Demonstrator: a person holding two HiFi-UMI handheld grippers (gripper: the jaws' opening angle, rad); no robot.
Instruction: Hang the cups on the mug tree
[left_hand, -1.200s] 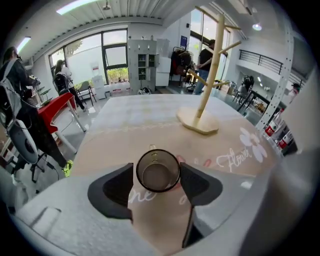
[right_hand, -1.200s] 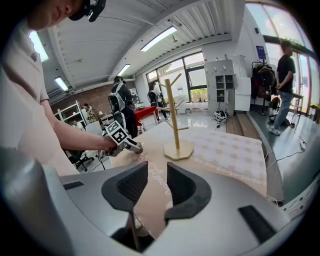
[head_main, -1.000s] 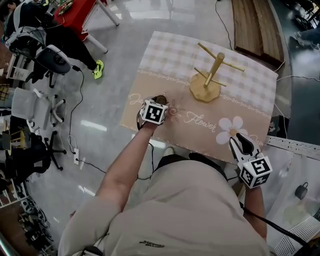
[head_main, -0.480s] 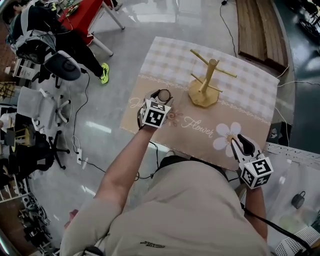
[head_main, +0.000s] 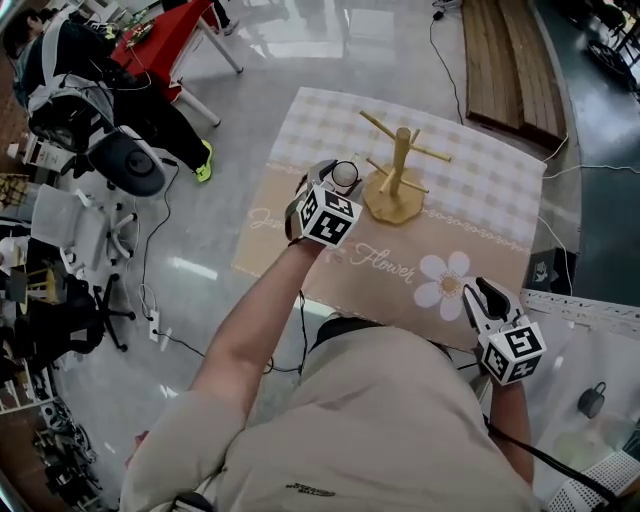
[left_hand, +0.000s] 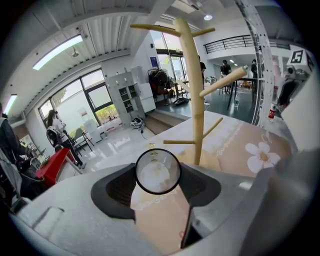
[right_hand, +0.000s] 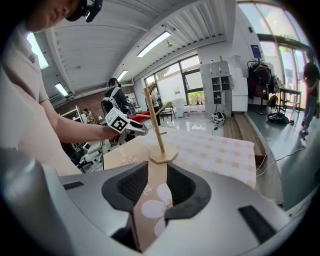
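Cup in left gripper moved nearer mug tree.

Mug tree on table, cup just left of it

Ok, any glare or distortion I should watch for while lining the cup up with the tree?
Head view: glare on the glossy floor, but the mug tree and tablecloth are evenly lit. Left gripper view: fisheye bends the ceiling and darkens the corners; the cup in the jaws is sharp, windows washed out. Right gripper view: same fisheye curve, no blur.
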